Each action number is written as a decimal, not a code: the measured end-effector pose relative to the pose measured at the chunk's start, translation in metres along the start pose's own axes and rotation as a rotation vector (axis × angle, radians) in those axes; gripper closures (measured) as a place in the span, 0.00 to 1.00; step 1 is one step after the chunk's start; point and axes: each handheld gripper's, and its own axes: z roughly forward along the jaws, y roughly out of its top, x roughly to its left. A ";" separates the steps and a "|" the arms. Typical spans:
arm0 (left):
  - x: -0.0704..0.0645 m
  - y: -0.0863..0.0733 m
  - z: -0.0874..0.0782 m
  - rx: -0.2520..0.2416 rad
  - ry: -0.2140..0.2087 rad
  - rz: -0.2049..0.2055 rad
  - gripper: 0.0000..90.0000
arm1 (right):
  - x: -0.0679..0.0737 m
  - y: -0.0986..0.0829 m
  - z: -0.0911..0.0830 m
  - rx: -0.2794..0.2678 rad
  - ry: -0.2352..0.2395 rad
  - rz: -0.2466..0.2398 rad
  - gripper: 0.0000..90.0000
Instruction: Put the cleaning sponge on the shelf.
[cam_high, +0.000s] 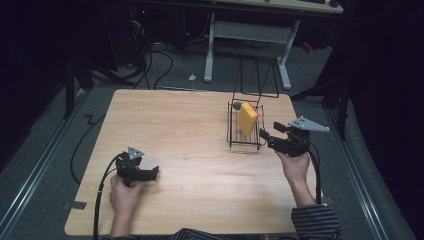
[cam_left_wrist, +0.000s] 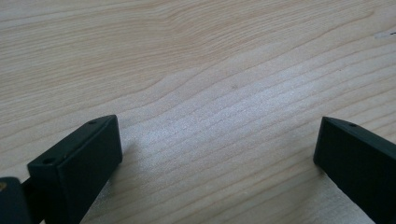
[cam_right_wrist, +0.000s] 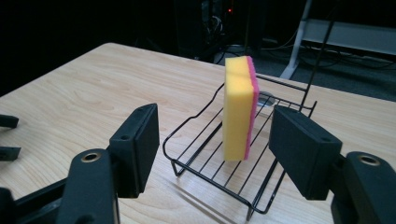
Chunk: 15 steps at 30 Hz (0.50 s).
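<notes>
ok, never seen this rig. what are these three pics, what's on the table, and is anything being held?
There is no robot: a person holds a two-jaw tool in each hand. The high view looks down on the wooden table, with the left tool near the front and the right tool beside a black wire rack. The other two pictures come from cameras riding on the tools. The left gripper view looks between its open jaws at bare wood. The right gripper view looks between its open jaws at the rack, where a yellow sponge with a pink side stands upright on edge. Something small and grey lies in the rack behind it, too unclear to name. Neither tool holds anything.
</notes>
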 end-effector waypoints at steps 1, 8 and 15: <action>0.000 0.000 0.000 0.002 -0.001 0.001 0.02 | -0.001 -0.001 -0.002 0.005 -0.002 0.006 0.38; 0.000 0.000 0.000 0.002 -0.001 0.000 0.02 | -0.003 -0.007 -0.015 -0.015 -0.011 0.013 0.38; 0.000 0.000 0.000 0.000 0.000 0.000 0.02 | -0.001 -0.014 -0.026 -0.034 -0.010 0.020 0.38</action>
